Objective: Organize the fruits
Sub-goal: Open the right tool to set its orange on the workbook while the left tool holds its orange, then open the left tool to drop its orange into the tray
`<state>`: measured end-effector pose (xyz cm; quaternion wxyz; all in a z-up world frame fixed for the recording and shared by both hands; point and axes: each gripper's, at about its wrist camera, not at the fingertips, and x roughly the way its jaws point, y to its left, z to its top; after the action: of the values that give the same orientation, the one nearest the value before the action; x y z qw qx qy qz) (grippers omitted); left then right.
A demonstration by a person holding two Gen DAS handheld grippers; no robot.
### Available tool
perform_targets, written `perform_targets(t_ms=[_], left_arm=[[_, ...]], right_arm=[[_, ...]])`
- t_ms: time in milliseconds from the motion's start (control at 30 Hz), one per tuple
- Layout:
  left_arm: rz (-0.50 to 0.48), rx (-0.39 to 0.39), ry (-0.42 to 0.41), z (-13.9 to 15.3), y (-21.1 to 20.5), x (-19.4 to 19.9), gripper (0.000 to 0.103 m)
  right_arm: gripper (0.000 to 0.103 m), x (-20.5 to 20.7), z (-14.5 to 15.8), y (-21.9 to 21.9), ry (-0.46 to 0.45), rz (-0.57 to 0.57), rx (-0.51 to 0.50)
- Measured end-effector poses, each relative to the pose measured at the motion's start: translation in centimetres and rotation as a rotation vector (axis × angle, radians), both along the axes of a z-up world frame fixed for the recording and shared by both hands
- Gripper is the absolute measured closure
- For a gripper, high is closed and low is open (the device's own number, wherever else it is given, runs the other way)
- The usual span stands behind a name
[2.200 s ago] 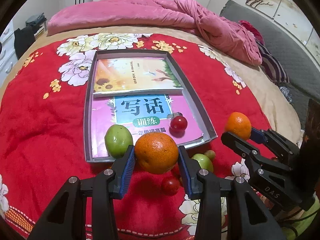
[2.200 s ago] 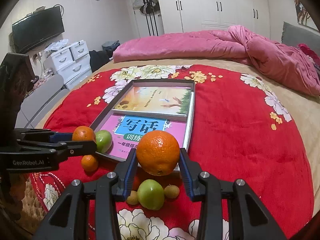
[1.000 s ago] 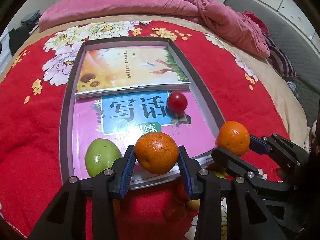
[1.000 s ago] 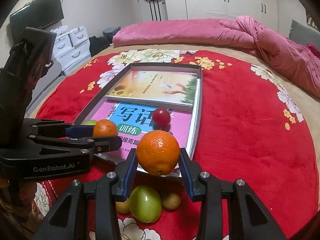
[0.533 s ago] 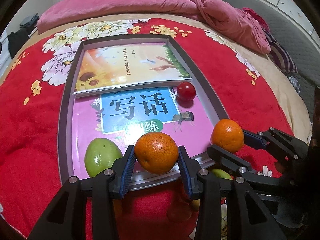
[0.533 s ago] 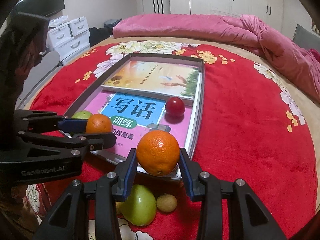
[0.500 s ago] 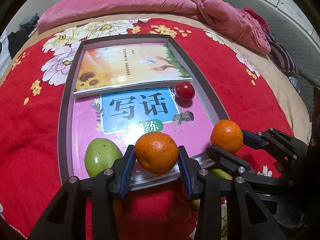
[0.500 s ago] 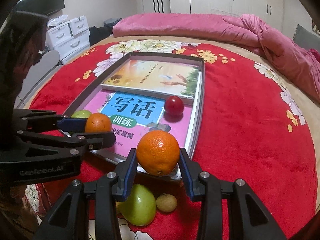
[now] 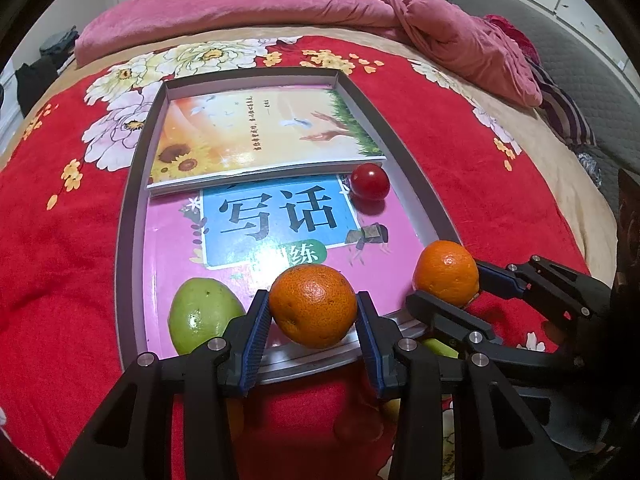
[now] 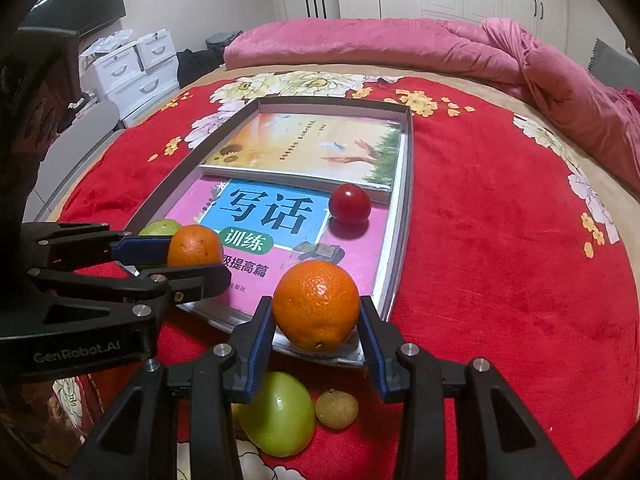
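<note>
My left gripper (image 9: 313,322) is shut on an orange (image 9: 313,305) held over the near edge of the grey tray (image 9: 128,216). My right gripper (image 10: 317,322) is shut on a second orange (image 10: 316,304) over the tray's near right corner; it also shows in the left wrist view (image 9: 446,273). In the tray, on the books, lie a green fruit (image 9: 202,314) at the near left and a red tomato (image 9: 370,182) at the right. On the red blanket in front of the tray lie another green fruit (image 10: 278,420) and a small brown fruit (image 10: 337,408).
Two books (image 9: 256,136) fill the tray floor. The tray lies on a red flowered blanket (image 10: 500,240) on a bed, with a pink quilt (image 10: 380,44) at the far side. White drawers (image 10: 140,68) stand left of the bed.
Both grippers have moved forward and lower toward the tray with their oranges still held. The red tomato has rolled farther toward the upper book.
</note>
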<state>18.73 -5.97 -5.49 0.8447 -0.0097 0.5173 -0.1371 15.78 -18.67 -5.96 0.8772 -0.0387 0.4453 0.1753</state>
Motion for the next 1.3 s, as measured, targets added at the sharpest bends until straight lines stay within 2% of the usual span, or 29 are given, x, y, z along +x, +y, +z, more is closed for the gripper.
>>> perform_targets(t_ms=[533, 667, 933, 1033, 1233, 1300], left_arm=[[0.001, -0.015, 0.014, -0.1, 0.2, 0.0, 0.059], [0.010, -0.033, 0.018, 0.1, 0.5, -0.1, 0.053], [0.021, -0.050, 0.021, 0.5, 1.0, -0.3, 0.052], [0.021, -0.052, 0.019, 0.7, 1.1, -0.4, 0.052], [0.021, -0.087, 0.023, 1.2, 1.3, -0.9, 0.051], [0.019, -0.089, 0.016, 1.6, 1.4, -1.1, 0.045]], right_arm=[[0.059, -0.1, 0.1, 0.0, -0.002, 0.001, -0.010], [0.056, -0.6, 0.4, -0.1, -0.008, 0.001, -0.012], [0.049, -1.5, 1.0, 0.0, -0.029, 0.003, -0.026], [0.041, -1.6, 1.1, -0.1, -0.028, -0.007, -0.028], [0.041, -1.7, 1.1, -1.0, -0.011, -0.048, 0.002], [0.041, -1.8, 1.1, -1.4, -0.008, -0.063, 0.010]])
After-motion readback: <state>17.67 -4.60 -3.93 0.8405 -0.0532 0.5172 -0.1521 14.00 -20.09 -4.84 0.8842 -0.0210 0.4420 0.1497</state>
